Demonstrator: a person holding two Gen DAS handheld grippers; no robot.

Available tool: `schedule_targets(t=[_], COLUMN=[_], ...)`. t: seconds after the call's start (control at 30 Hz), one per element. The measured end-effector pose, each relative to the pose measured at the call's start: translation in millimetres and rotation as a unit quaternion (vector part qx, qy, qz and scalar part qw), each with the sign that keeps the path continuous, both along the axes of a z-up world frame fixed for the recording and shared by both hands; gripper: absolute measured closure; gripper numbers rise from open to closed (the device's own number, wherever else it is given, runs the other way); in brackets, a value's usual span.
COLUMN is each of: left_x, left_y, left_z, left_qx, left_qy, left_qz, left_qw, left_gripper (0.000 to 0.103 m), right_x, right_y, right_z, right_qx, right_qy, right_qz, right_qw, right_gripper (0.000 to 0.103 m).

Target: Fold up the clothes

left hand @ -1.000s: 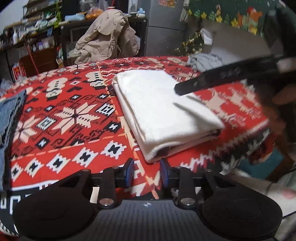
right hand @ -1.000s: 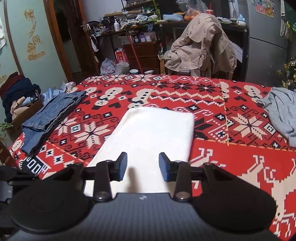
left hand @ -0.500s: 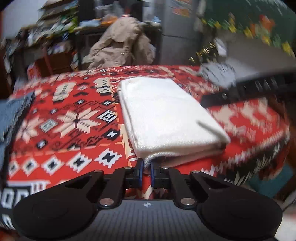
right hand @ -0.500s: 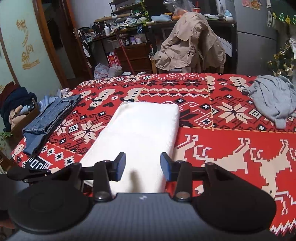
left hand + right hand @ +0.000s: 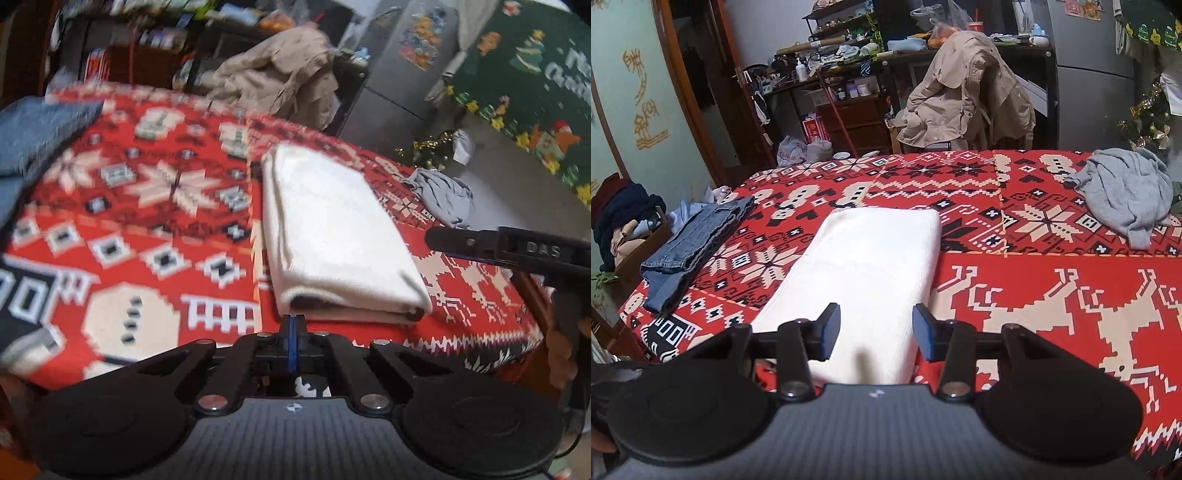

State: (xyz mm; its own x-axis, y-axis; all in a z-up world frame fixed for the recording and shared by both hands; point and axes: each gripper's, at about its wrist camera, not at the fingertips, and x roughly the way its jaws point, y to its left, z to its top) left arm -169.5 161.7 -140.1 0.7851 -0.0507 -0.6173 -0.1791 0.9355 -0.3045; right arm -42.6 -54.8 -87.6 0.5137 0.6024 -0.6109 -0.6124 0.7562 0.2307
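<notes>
Now: my L gripper is pinched fully closed, pads meeting w/ nothing visible btwn them, tips just at the near corner of the folded white cloth, which lies flat on the red patterned bedspread near its front edge. My R gripper is about half open, jaws apart over the cloth's near end w/o pressing it. Folded jeans sit by the bedspread's left edge, a crumpled grey garment far right, a beige jacket hangs on a chair behind.
</notes>
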Motion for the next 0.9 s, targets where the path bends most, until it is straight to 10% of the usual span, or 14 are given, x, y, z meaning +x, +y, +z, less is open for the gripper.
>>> schedule_targets(t=[0.17,0.4,0.9], left_x=[11.3,38.3,9.8], left_y=[8.0,17.2,-23.8], left_z=[7.9,-7.9,1.4], left_qx=[0.085,0.06,0.168], left_qy=[-0.01,0.023,0.026], left_qz=[0.009,-0.014,-0.084], left_qw=[0.9963,0.9978,0.982], left_gripper=[0.103,0.103,0.101], right_x=[-2.4,-4.1,-9.6], right_y=[0.7,-2.0,-6.6], right_z=[-0.5,1.5,-3.2], right_qx=[0.002,0.005,0.008], right_qy=[0.0,-0.001,0.005], right_qz=[0.002,-0.002,0.011], right_qw=[1.0,1.0,1.0], right_gripper=[0.056,0.056,0.055])
